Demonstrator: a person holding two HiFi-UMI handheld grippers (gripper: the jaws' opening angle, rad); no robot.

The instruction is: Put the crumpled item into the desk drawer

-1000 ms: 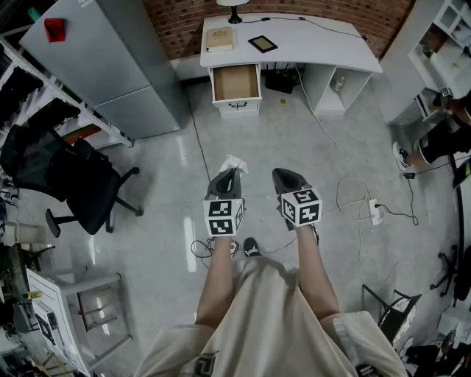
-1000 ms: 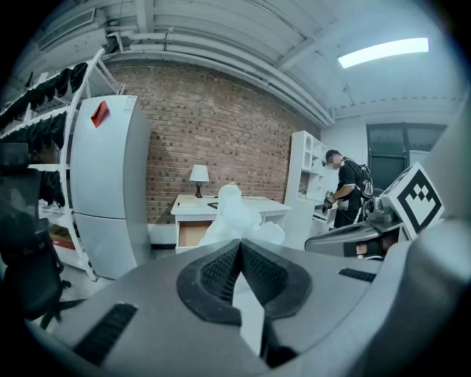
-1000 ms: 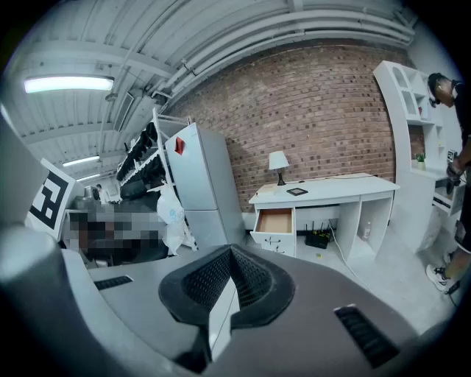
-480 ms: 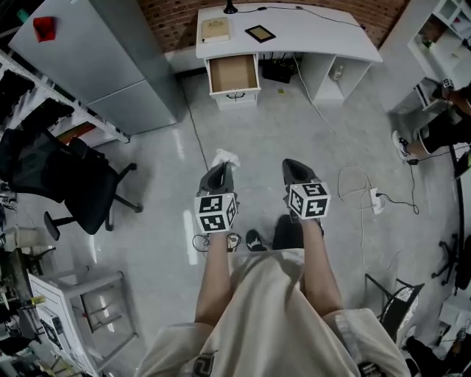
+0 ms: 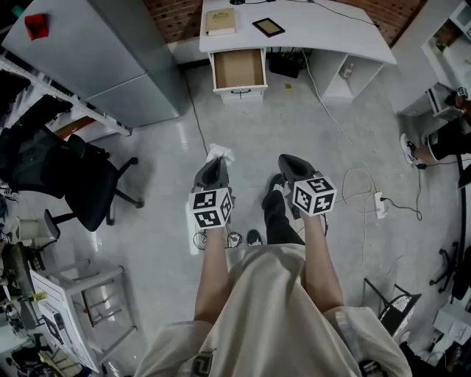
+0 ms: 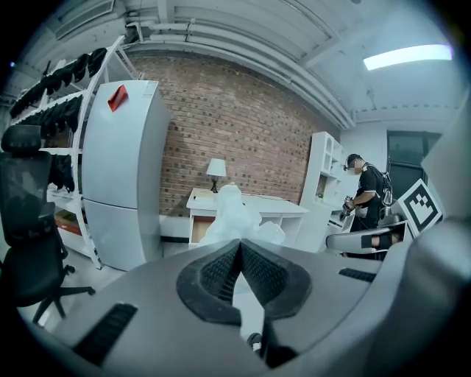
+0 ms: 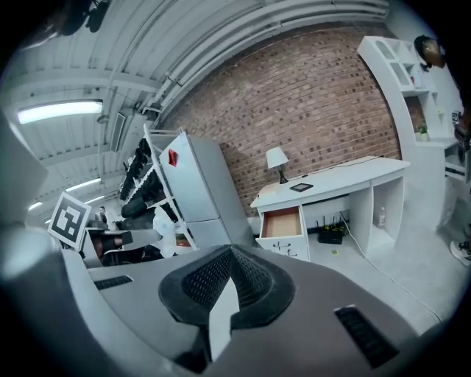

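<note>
A crumpled white paper wad [image 5: 219,154] sticks out past the tips of my left gripper [image 5: 214,165], which is shut on it and held above the floor. In the left gripper view the wad [image 6: 234,216] rises just beyond the closed jaws of the left gripper [image 6: 239,244]. My right gripper [image 5: 289,164] hangs beside it, shut with nothing in it; its pads meet in the right gripper view, where the right gripper [image 7: 231,252] points at the desk. Ahead, the white desk [image 5: 331,38] has its drawer [image 5: 238,68] pulled open, the wooden bottom bare. The drawer [image 7: 281,222] also shows in the right gripper view.
A grey fridge [image 5: 110,62] stands left of the desk, and a black office chair [image 5: 66,177] sits further left. Cables and a power strip [image 5: 380,206] lie on the floor to the right. A book [image 5: 221,20] and a dark tablet [image 5: 268,27] rest on the desktop.
The person has stepped toward the desk, one leg now forward between the grippers. Both grippers moved along, the left still shut on the wad.
</note>
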